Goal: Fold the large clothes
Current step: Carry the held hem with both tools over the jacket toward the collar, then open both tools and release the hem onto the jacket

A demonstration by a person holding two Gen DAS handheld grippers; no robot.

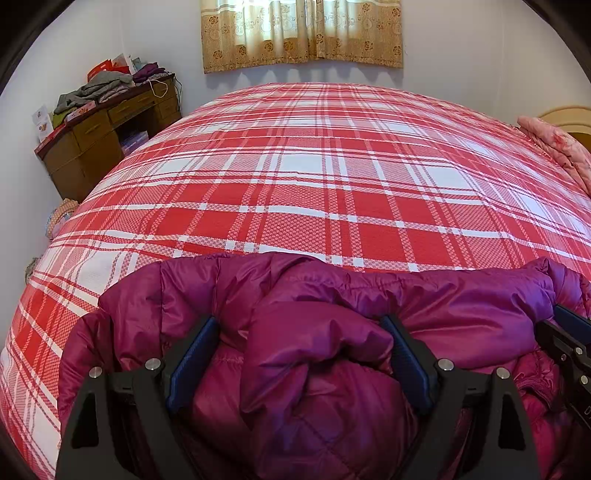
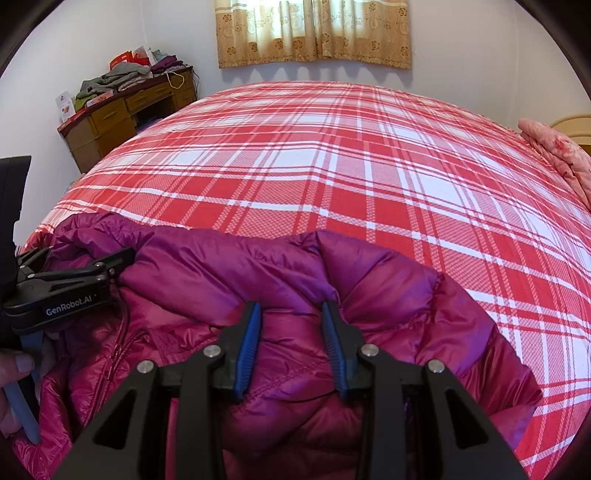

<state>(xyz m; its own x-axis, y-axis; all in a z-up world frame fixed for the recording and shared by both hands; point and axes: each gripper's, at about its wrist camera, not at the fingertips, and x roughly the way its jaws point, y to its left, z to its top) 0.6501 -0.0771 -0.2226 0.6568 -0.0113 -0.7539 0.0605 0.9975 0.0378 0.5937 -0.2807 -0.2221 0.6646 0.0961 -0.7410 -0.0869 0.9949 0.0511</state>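
Observation:
A magenta quilted puffer jacket (image 1: 424,295) lies bunched at the near edge of the red and white plaid bed (image 1: 314,177). My left gripper (image 1: 299,325) has its jaws wide apart around a thick fold of the jacket. My right gripper (image 2: 291,310) has its jaws closer together, pressing a puffy fold of the jacket (image 2: 229,266) between the blue pads (image 2: 249,332). In the right wrist view the left gripper (image 2: 123,258) reaches onto the jacket's collar edge by the zipper. The right gripper's side shows at the right edge of the left wrist view (image 1: 569,332).
A wooden desk (image 1: 107,129) piled with clothes stands at the back left against the wall. A pink quilt (image 1: 554,147) lies at the bed's right edge. A patterned curtain (image 1: 301,33) hangs behind the bed. The bed beyond the jacket shows only plaid sheet.

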